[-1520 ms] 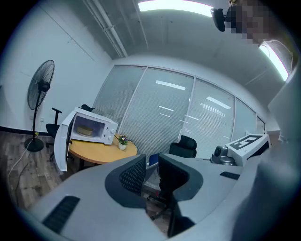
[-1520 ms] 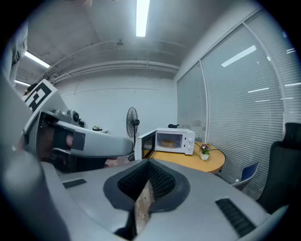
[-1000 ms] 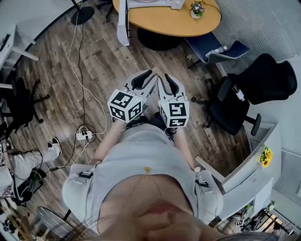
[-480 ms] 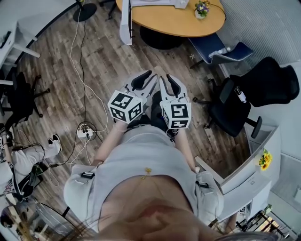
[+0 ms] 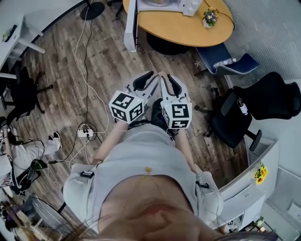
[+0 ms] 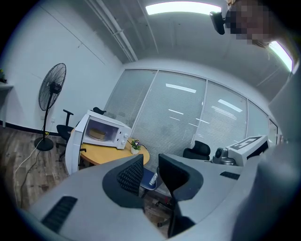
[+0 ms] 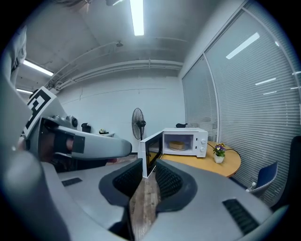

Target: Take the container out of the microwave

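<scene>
While the fingers (image 7: pixel 128 180) of the left gripper (image 6: pixel 151 157) and the right gripper (image 7: pixel 149 162) are held narrowly parted with nothing between them, the shallow round tan container (image 7: pixel 177 145) is seen well ahead of them, inside the white microwave oven (image 7: pixel 201 142) on the round wooden counter (image 7: pixel 197 160). If they are not widened, its rim could be shoved or tipped; the open white door (image 7: pixel 150 152), nearer the fingers, could be struck.

I have the left claw (image 5: pixel 149 80) and right claw (image 5: pixel 166 81) side by side over the wooden floor (image 5: pixel 56 70). Well ahead, the microwave (image 5: pixel 175 4) stands on the round worktop (image 5: pixel 181 27), its door (image 5: pixel 133 23) swung open.
</scene>
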A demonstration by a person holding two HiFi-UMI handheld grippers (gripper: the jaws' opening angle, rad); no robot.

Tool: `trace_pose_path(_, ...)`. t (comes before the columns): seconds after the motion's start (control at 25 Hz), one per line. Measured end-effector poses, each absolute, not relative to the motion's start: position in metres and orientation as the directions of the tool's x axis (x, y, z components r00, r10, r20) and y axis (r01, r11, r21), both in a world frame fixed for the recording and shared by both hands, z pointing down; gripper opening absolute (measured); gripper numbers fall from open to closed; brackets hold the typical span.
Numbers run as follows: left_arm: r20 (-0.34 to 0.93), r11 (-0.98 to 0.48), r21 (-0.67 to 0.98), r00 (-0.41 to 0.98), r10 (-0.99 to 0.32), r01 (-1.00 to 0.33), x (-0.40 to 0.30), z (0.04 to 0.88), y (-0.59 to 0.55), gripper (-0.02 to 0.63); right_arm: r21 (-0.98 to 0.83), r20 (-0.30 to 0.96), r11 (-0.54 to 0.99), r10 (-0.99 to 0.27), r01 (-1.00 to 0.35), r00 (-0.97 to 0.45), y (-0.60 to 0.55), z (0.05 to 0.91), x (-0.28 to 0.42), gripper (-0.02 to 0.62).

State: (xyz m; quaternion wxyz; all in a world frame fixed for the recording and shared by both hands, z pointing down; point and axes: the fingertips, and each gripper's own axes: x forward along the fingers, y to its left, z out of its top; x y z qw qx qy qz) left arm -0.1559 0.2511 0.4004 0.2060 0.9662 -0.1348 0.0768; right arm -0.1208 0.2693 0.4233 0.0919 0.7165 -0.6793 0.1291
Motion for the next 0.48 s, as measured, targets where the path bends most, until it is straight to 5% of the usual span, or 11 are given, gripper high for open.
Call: trace_pose_path(0.48, 0.215, -0.865, 0.387, 0.944, -0.251, -0.318, -0.128, 0.403, 0.200, 0.103, -0.049, 0.309, -0.024, -0.951, -0.999, 0.008, 0.217, 0.422, -0.094, 0.095)
